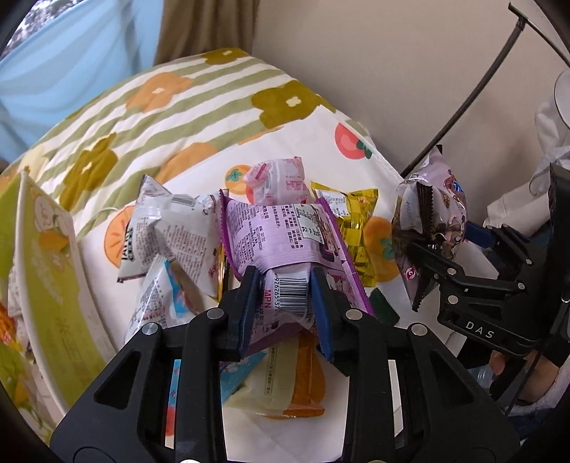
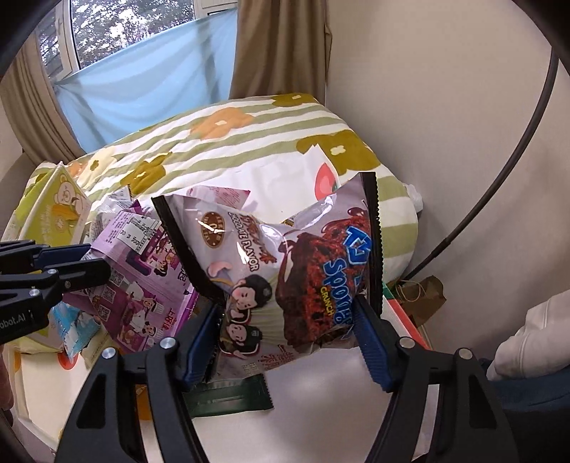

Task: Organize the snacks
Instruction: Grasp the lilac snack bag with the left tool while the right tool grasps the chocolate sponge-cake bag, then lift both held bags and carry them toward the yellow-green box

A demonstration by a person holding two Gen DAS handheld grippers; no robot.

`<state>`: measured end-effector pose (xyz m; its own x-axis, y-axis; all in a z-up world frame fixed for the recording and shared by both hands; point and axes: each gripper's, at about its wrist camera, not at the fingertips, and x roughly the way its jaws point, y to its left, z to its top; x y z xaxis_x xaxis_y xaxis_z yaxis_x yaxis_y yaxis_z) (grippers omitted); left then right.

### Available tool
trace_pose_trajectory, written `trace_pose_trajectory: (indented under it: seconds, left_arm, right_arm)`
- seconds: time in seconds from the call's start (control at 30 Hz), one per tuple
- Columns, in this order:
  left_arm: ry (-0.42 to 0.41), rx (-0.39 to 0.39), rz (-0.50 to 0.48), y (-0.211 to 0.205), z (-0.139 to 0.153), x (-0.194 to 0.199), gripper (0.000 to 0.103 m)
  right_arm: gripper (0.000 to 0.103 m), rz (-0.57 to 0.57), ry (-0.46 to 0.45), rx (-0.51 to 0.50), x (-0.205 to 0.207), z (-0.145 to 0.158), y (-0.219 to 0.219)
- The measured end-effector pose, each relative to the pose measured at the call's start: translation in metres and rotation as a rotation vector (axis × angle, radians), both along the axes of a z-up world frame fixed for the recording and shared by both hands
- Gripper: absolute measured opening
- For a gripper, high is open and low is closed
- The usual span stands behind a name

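Snacks, loose packets, heaped on a white cloth (image 1: 359, 402) printed with orange and red fruit.

Purple packet (image 1: 285, 245): clamped by its barcoded end between the blue pads of the left gripper (image 1: 286, 285), lifted above the heap.

Chocolate packet (image 2: 285, 277), lilac with black serrated seams: gripped across its lower part by the right gripper (image 2: 288, 320), held clear of the cloth, just right of the purple one.

Beneath the grippers: an orange packet (image 1: 306, 377), a pale yellow one (image 1: 263, 388), a dark green bar (image 2: 231, 395), a blue-and-white packet (image 1: 167, 295).

Behind them: a white packet (image 1: 171, 231), a small pink one (image 1: 278, 181) on top of the heap, a gold one (image 1: 352, 217) to its right.

Left edge: a green-and-white box (image 1: 42, 270), standing open.

Beyond the heap: a quilt (image 1: 149, 117), green-striped with orange and olive flowers, bunched against a beige wall (image 2: 445, 107). Farther off: brown curtain (image 2: 278, 46), blue sheet (image 2: 149, 82) across a window (image 2: 124, 25) showing trees.
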<state>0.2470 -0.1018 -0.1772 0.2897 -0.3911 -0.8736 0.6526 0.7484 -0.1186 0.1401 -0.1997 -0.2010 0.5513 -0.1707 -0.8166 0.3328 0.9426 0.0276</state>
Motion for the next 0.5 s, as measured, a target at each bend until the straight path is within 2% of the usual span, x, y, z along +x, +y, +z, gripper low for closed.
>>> trace_pose_trajectory:
  seconds: [0.23,0.5]
  left_arm:
    - [-0.047,-0.048,0.067,0.014,0.032,-0.006,0.024]
    - [-0.163,-0.122,0.209,0.059,0.093,-0.013,0.024]
  right_arm:
    - [0.067,0.036,-0.048,-0.002,-0.001,0.015,-0.003]
    - [0.067,0.152,-0.135,-0.019,0.006,0.052,0.01]
